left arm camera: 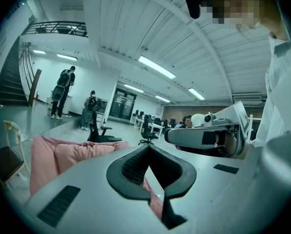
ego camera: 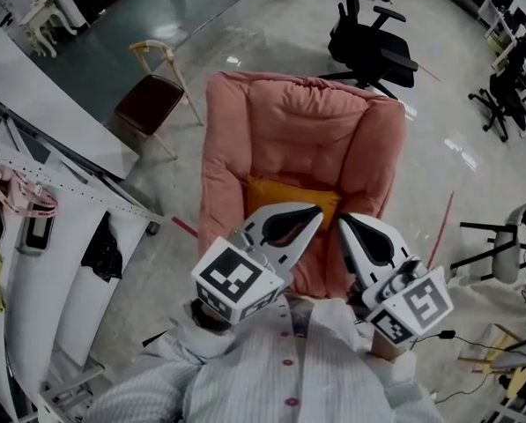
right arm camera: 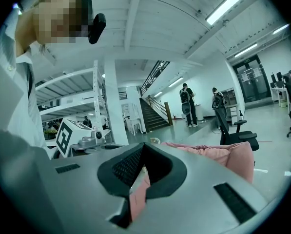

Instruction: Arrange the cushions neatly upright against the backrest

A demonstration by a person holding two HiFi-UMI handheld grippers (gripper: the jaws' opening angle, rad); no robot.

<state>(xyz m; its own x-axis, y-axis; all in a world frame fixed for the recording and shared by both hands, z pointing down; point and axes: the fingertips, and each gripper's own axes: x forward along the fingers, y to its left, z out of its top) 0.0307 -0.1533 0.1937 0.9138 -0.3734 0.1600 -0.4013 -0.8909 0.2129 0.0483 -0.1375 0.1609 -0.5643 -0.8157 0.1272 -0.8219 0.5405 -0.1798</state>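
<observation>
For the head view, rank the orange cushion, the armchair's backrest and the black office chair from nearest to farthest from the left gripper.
1. The orange cushion, just ahead of the left gripper.
2. The backrest, upright behind the cushion.
3. The office chair, farthest back, beyond the backrest and to its right.

A pink armchair (ego camera: 223, 174) stands on the pale floor (ego camera: 245, 25). An orange cushion (ego camera: 289, 198) lies on its seat, touching the foot of the backrest (ego camera: 298, 122); its near edge is hidden. A wooden chair (ego camera: 152, 100) and an office chair (ego camera: 373, 47) stand on the floor behind, well apart.
</observation>
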